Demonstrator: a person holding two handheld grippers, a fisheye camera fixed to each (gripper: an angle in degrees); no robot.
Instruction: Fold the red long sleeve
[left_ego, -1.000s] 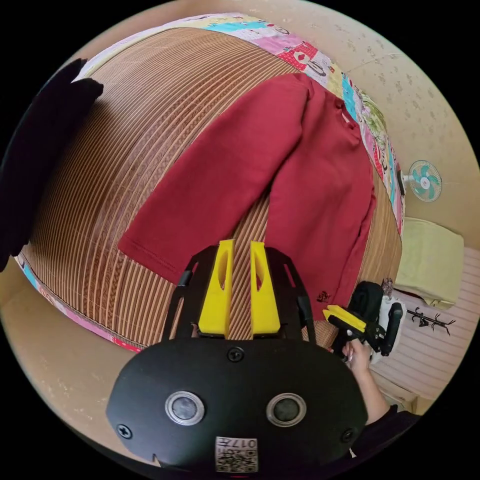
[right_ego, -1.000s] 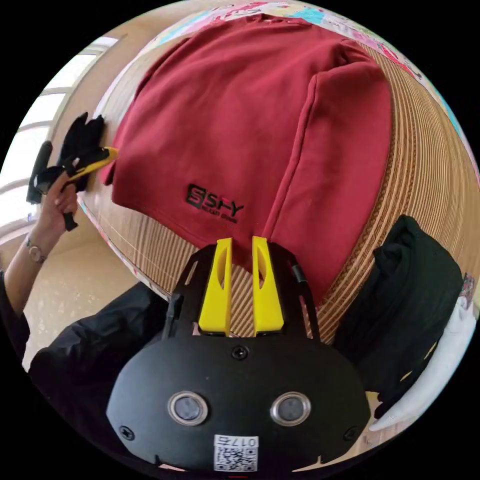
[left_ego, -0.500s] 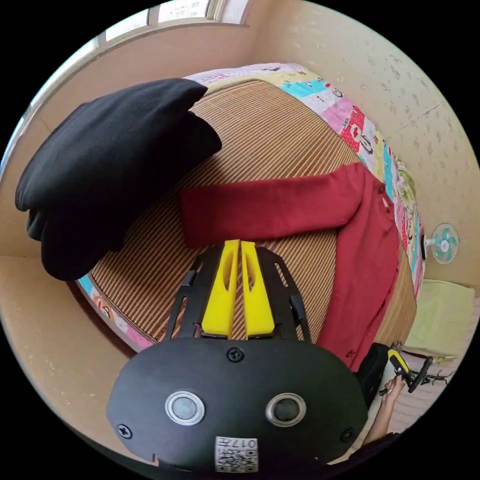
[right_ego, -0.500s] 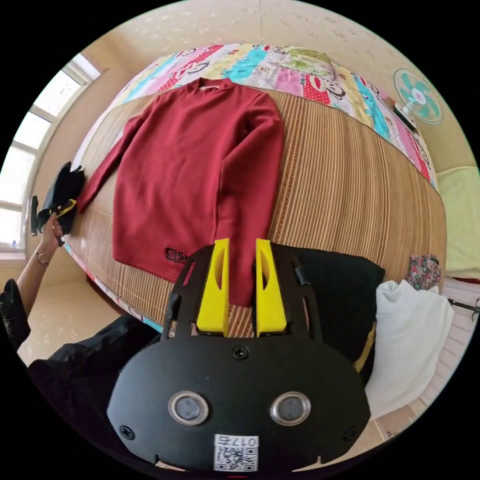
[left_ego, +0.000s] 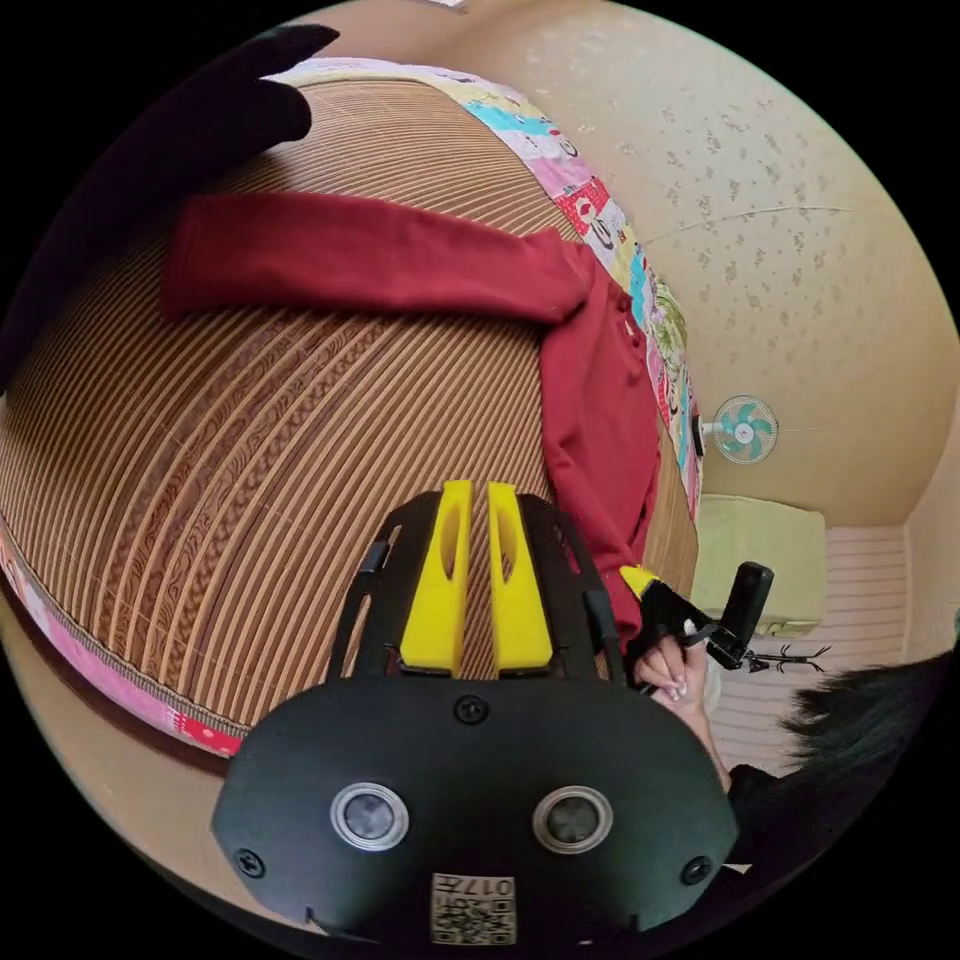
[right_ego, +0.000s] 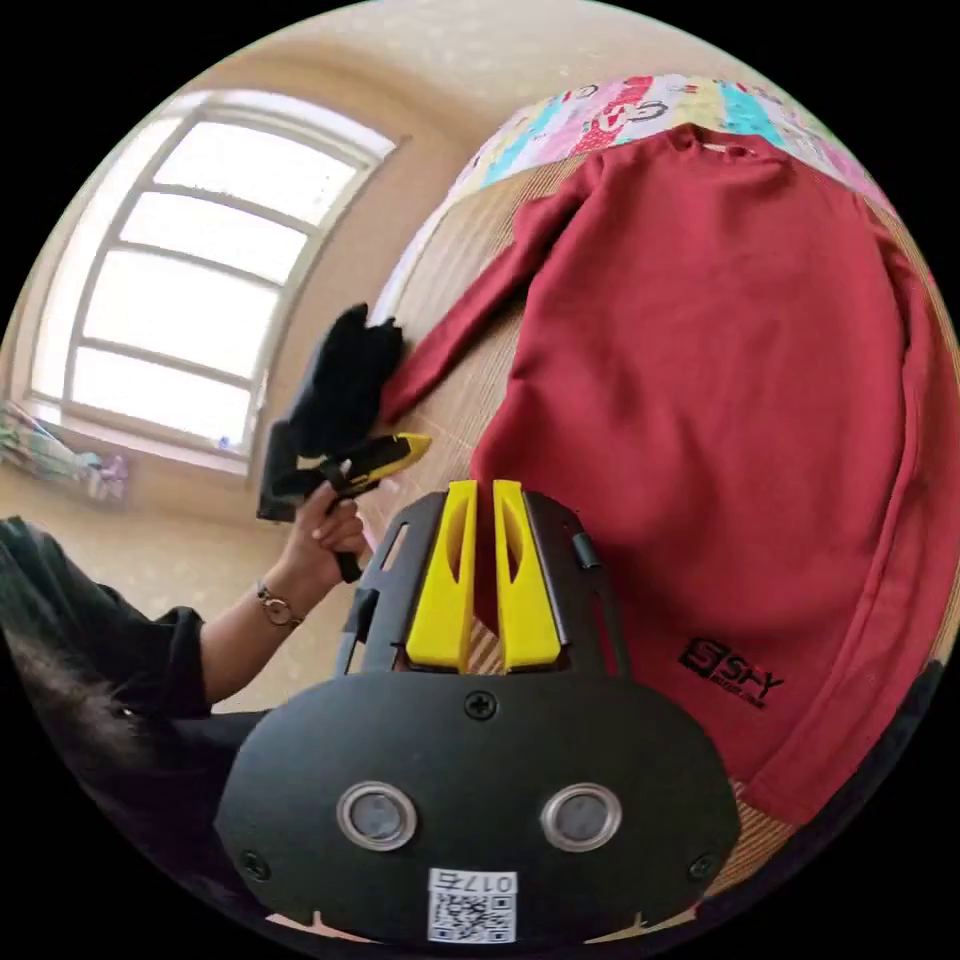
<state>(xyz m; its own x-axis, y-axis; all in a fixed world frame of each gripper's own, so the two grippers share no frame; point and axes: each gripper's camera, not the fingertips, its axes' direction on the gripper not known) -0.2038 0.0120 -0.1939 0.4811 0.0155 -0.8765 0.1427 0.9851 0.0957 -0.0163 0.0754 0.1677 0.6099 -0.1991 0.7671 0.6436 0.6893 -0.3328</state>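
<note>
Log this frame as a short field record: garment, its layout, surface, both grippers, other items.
garment: red long sleeve
layout: spread flat and unfolded, one sleeve stretched out sideways, the other lying along the body
surface: striped woven mat over a patchwork quilt
left gripper: jaws nearly together, nothing between them, above bare mat
right gripper: jaws nearly together, at the shirt's lower side edge; a grip on the cloth cannot be told
other items: black garment near the sleeve cuff, small fan on the wall
</note>
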